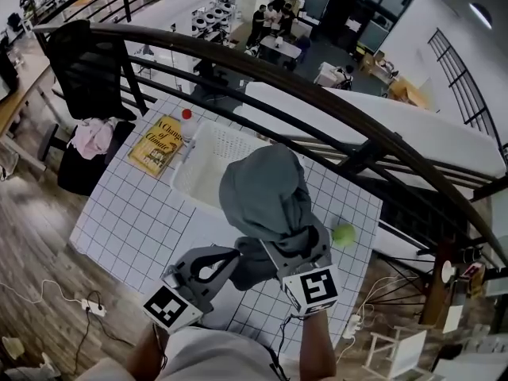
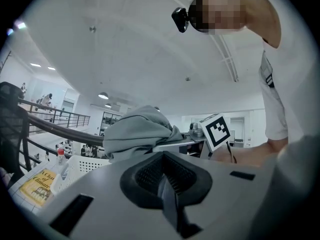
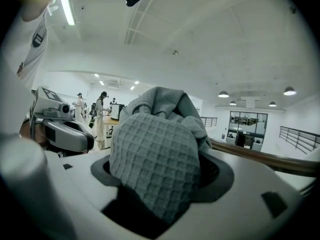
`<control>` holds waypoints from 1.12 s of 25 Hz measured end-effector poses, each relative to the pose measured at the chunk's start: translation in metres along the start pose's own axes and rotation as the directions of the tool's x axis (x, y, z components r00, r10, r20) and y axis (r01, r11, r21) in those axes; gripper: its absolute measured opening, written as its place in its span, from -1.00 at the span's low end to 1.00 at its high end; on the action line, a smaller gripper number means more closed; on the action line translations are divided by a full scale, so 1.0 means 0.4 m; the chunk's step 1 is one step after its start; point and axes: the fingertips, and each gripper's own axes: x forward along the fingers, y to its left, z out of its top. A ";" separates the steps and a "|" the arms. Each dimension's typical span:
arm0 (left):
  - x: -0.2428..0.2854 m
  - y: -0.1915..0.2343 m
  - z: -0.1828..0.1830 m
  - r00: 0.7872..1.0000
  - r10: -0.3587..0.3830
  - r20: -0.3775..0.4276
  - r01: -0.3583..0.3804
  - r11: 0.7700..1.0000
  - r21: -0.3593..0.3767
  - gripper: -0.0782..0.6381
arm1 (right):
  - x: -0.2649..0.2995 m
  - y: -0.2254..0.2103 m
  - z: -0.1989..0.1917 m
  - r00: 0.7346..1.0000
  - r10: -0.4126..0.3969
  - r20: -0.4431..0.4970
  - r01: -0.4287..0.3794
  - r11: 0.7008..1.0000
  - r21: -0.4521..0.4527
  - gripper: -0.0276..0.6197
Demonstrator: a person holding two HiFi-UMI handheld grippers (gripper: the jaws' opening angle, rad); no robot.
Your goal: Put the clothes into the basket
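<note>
Garment (image 1: 266, 193) is being held raised just on the near side of the basket (image 1: 194, 161), overlapping its near rim in the head view. The right gripper (image 1: 290, 252) is clamping a thick waffle-weave fold of it. No clothes are showing inside the basket, so the lift appears done, with carry-over and release remaining. The bundle's long axis is running roughly upright, its free end pointing up and toward the basket. The left gripper (image 1: 226, 259) is sitting nearer than the basket, jaws together on nothing.
</note>
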 end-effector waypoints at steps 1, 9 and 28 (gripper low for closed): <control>0.005 0.013 0.001 1.000 -0.001 0.003 0.001 1.000 0.001 -0.77 | 0.020 -0.005 0.003 1.000 0.007 0.000 -0.007 1.000 -0.006 0.19; 0.029 0.090 -0.019 1.000 0.011 0.001 -0.011 0.999 -0.041 -0.77 | 0.161 -0.045 0.004 0.998 0.063 -0.017 -0.064 0.995 -0.071 0.19; 0.074 0.283 -0.090 0.994 0.110 -0.017 -0.111 0.987 -0.114 -0.77 | 0.447 -0.029 -0.230 0.936 0.261 -0.236 -0.287 0.954 -0.085 0.19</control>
